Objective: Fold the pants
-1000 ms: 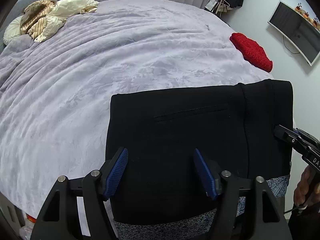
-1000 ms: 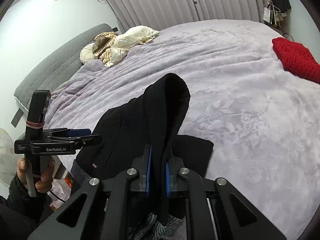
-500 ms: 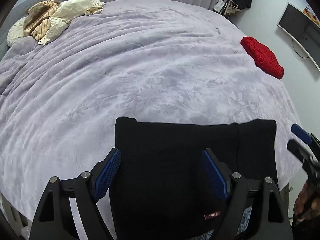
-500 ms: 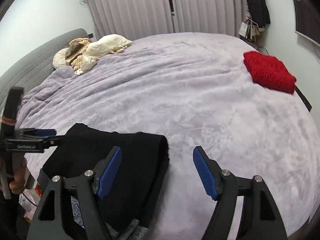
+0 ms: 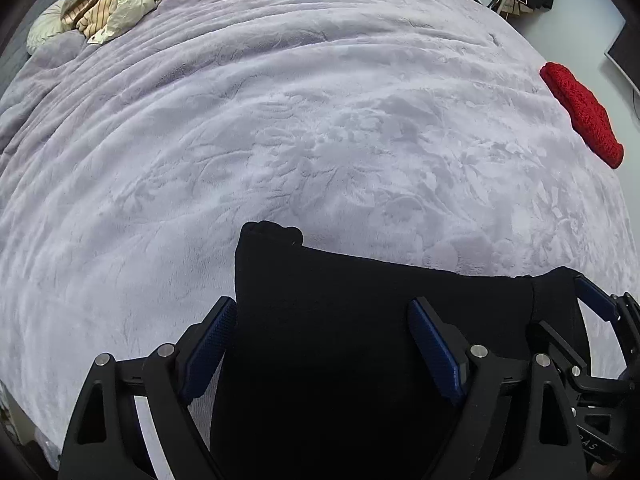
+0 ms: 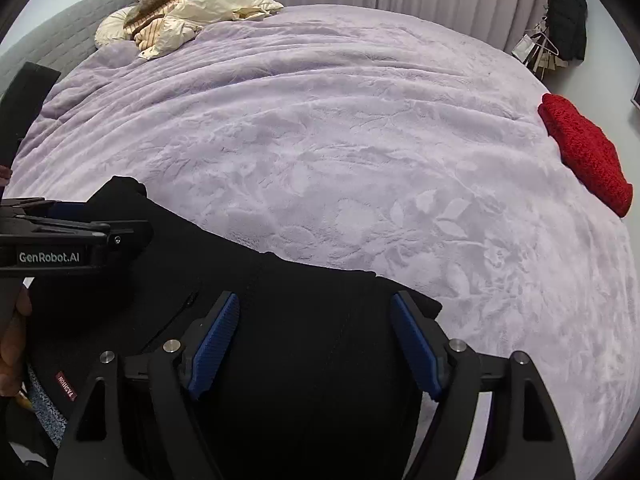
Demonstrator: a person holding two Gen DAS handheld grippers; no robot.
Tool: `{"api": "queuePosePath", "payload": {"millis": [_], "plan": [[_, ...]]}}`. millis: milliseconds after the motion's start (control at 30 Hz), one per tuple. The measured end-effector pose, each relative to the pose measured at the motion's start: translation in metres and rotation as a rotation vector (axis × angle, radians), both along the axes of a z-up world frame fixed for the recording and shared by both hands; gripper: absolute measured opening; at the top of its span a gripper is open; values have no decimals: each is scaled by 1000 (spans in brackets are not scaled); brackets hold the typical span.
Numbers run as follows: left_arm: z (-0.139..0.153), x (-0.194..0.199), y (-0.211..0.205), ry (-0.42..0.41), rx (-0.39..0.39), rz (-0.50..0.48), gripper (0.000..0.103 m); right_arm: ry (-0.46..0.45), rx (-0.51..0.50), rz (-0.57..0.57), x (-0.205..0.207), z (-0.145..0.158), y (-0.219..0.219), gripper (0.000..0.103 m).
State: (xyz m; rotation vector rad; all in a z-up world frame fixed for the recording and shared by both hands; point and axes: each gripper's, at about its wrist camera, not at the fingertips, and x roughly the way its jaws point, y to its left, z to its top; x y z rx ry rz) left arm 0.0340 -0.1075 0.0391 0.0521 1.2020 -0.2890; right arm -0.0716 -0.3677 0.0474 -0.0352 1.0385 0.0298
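We see the left gripper (image 5: 322,344) opening and the right gripper (image 6: 316,340) spread wide, both gripping nothing, above the pants (image 6: 304,320).

Black left claw (image 5: 322,350) frame, blue ribbed pads (image 5: 212,344), silver screws; white "GenRobot.AI" lettering.

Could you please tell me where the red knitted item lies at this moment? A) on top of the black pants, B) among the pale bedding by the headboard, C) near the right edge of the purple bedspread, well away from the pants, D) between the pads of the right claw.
C: the red knitted item lies at the right edge of the purple bedspread, far from the black pants.
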Motion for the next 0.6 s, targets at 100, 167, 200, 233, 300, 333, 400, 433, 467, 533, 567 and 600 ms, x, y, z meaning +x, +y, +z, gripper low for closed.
{"api": "queuePosePath", "payload": {"millis": [100, 167, 200, 233, 300, 333, 400, 433, 467, 533, 567, 600], "plan": [[3, -4, -1, -20, 15, -13, 88, 6, 27, -7, 1, 0, -3, 83], [10, -9, 1, -27, 15, -13, 88, 1, 12, 1, -1, 5, 1, 83], [16, -14, 3, -38, 20, -10, 87, -7, 5, -5, -3, 10, 2, 83], [22, -19, 4, -53, 31, -7, 87, -19, -7, -14, -9, 17, 4, 83], [33, -32, 6, -84, 62, -18, 87, -47, -22, -8, -21, 31, 9, 83], [37, -38, 7, -98, 70, -28, 87, -63, -23, 1, -29, 37, 13, 84], [43, -53, 11, -117, 74, -46, 87, -78, -20, 20, -44, 45, 20, 84], [44, -60, 14, -115, 73, -49, 87, -80, -19, 35, -52, 47, 24, 84], [43, -66, 19, -111, 63, -51, 87, -76, -18, 50, -58, 46, 28, 84], [37, -80, 25, -92, 52, -68, 87, -66, -28, 95, -71, 42, 35, 84], [33, -86, 28, -89, 47, -74, 88, -58, -45, 111, -76, 37, 39, 85], [29, -93, 33, -91, 33, -77, 88, -48, -63, 126, -80, 30, 41, 85]]}}
